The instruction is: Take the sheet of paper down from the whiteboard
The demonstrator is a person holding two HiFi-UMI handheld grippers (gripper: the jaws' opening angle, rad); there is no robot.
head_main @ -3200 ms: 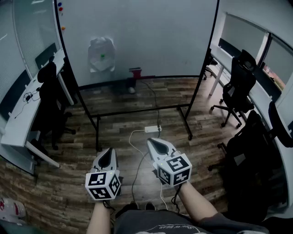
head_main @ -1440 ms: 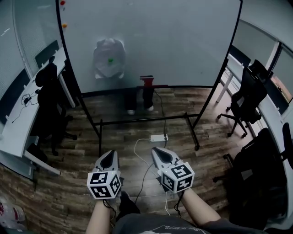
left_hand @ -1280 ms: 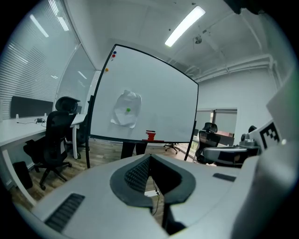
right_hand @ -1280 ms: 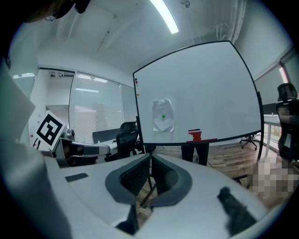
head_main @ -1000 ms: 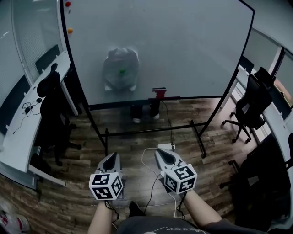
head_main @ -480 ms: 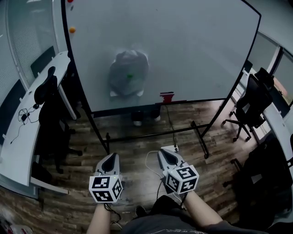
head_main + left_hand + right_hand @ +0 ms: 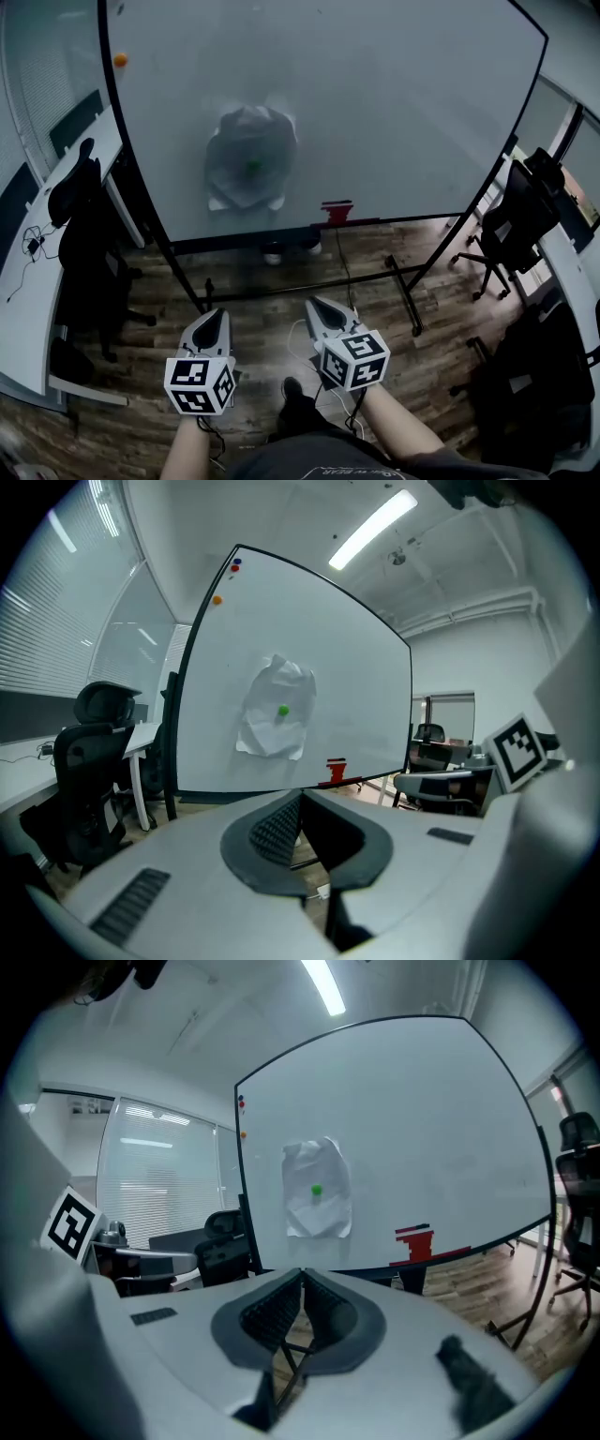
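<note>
A crumpled white sheet of paper (image 7: 246,157) hangs on the whiteboard (image 7: 394,103), pinned by a small green magnet (image 7: 253,168). The same paper (image 7: 275,718) shows ahead in the left gripper view, and the paper (image 7: 318,1200) shows again in the right gripper view. My left gripper (image 7: 210,323) and right gripper (image 7: 318,308) are held low in front of me, well short of the board, side by side. Both are shut with nothing between the jaws.
A red eraser (image 7: 337,213) sits on the board's lower rail. The board stands on a black wheeled frame (image 7: 309,286). Black office chairs (image 7: 80,239) and a desk (image 7: 28,281) are at the left, more chairs (image 7: 511,220) at the right. A cable and power strip (image 7: 300,333) lie on the wood floor.
The whiteboard and paper have grown larger and nearer in the head view as I walked toward them. Both grippers stayed shut, held side by side.
</note>
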